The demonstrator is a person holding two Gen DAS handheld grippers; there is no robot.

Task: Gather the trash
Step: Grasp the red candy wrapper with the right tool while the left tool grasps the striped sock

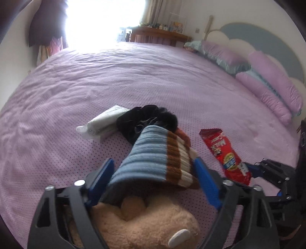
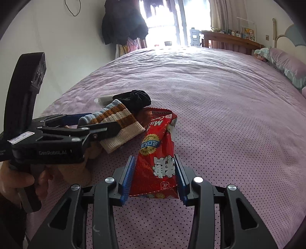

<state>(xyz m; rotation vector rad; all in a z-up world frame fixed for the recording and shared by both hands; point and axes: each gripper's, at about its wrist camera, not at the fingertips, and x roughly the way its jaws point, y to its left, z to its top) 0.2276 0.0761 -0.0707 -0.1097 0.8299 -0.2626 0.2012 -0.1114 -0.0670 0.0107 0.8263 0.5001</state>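
R gripper (image 2: 155,172) jaws pinch red wrapper (image 2: 156,153); L gripper (image 1: 153,172) jaws spread w/ striped sock (image 1: 158,159) between.

A wide bed (image 1: 133,76) in lilac dotted cover fills the room. Pillows (image 1: 267,84) line a cloud-shaped headboard (image 1: 258,38). Glaring window (image 2: 162,19), pale curtains (image 2: 220,13), wooden desk (image 2: 229,40), dark coat (image 2: 122,24) on white wall.

Plush toy (image 1: 145,224) (tan) cut off below.
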